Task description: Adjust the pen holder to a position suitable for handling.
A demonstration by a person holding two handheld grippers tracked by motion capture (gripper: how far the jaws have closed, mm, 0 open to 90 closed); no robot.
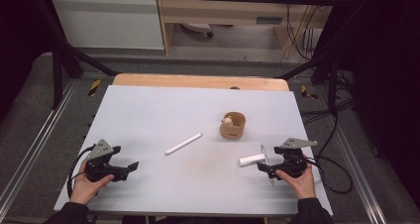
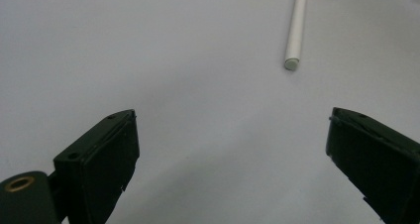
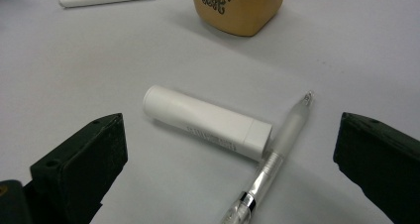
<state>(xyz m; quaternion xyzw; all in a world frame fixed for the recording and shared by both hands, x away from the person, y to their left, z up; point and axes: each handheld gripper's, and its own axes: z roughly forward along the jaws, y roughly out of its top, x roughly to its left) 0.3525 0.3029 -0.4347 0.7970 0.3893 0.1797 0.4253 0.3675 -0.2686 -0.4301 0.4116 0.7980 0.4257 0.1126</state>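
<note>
Right gripper [image 3: 230, 154], jaws spread, sits just short of the white tube [image 3: 208, 121] and touching clear pen [image 3: 270, 159], likely lined up to grab one for the wooden cup [image 1: 232, 125]; left gripper [image 2: 230, 149] spread, idle.

White tube [image 3: 207, 121]: short, capped, lying flat on the tabletop [image 1: 148, 115].
Clear pen [image 3: 270, 164]: lying flat, its frosted barrel touching the tube's cap end.

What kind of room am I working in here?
Probably a lab or recording workshop, not a home: the white table stands inside a black metal frame, loose cables trail over the floor, and a wooden cabinet lines the back wall.
</note>
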